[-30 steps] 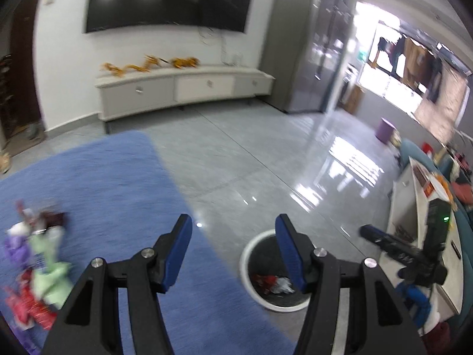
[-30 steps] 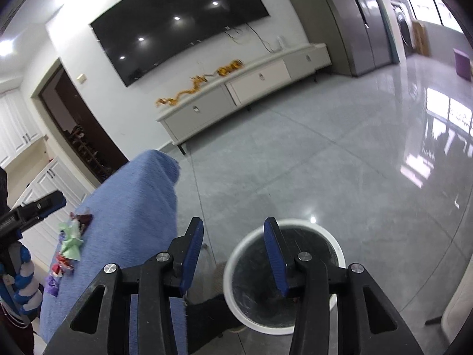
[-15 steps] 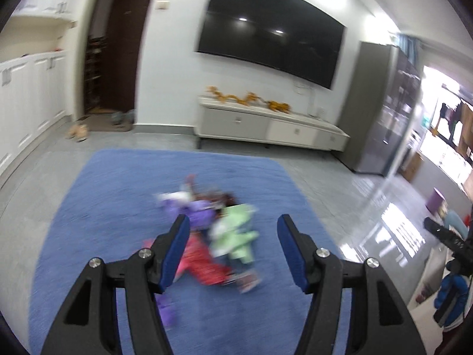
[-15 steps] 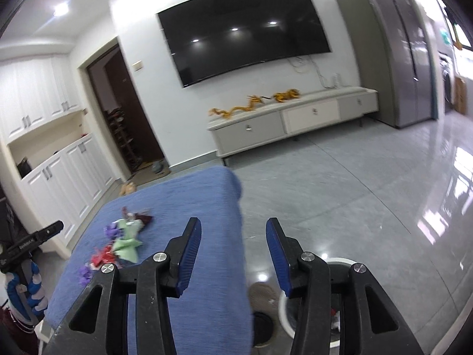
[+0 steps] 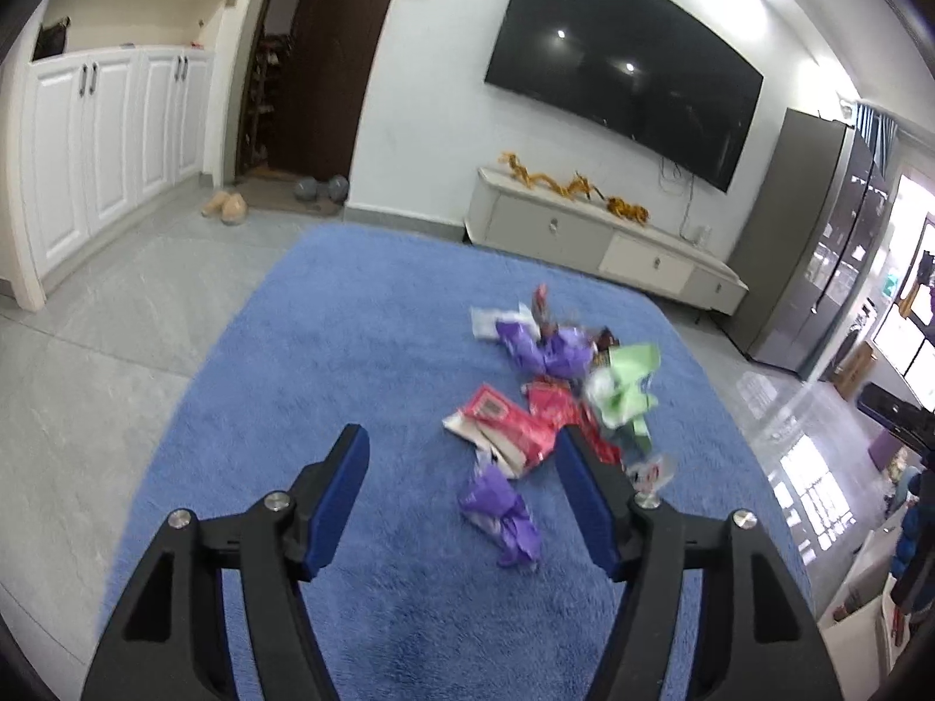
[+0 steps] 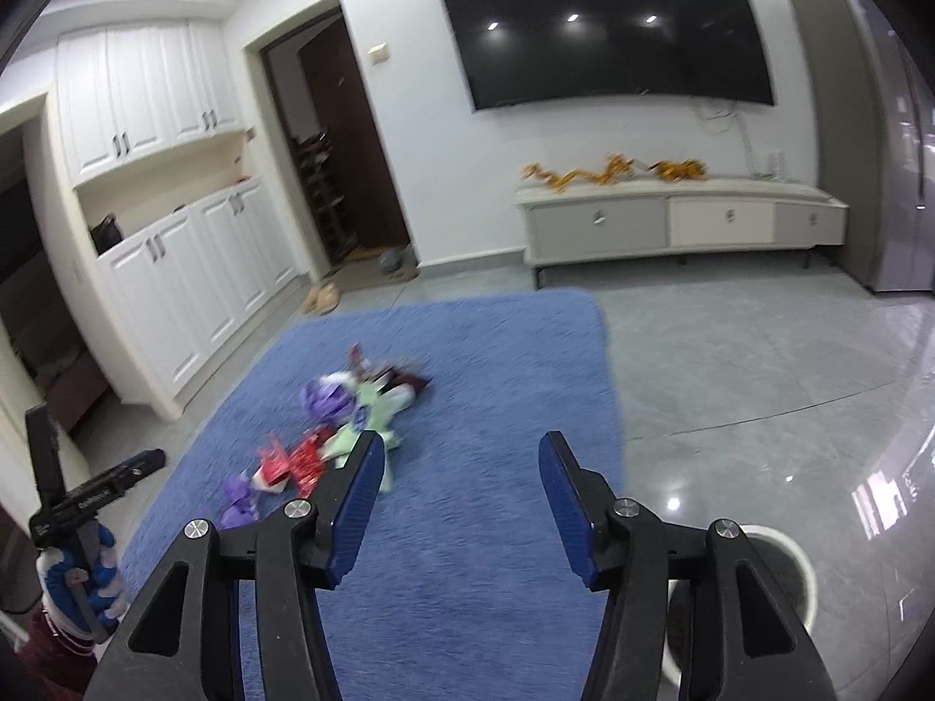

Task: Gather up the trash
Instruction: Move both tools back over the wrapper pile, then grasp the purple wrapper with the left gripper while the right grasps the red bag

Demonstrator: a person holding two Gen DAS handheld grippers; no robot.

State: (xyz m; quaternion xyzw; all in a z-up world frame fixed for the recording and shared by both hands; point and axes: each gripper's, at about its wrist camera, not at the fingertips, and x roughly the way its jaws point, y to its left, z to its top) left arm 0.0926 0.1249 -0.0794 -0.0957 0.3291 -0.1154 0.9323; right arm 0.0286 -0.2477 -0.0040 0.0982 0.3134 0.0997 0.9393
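Observation:
A pile of crumpled wrappers lies on the blue rug [image 5: 362, 350]: purple [image 5: 549, 350], green [image 5: 625, 385], red [image 5: 514, 426] and a separate purple one [image 5: 502, 508]. My left gripper [image 5: 461, 490] is open and empty, above the rug just short of the pile. The pile also shows in the right wrist view [image 6: 339, 426], left of centre. My right gripper [image 6: 459, 499] is open and empty, above the rug to the right of the pile. A white-rimmed bin [image 6: 789, 555] stands on the tiles behind its right finger.
A low TV cabinet [image 6: 672, 222] and wall TV [image 6: 602, 23] stand at the far wall. White cupboards [image 6: 175, 292] line the left wall beside a dark doorway. Grey glossy tiles [image 6: 759, 362] surround the rug. Slippers [image 5: 225, 207] lie near the doorway.
Both grippers have swung left from over the bin toward the rug. The wrapper pile now sits in front of the left gripper. Both stay open and empty.

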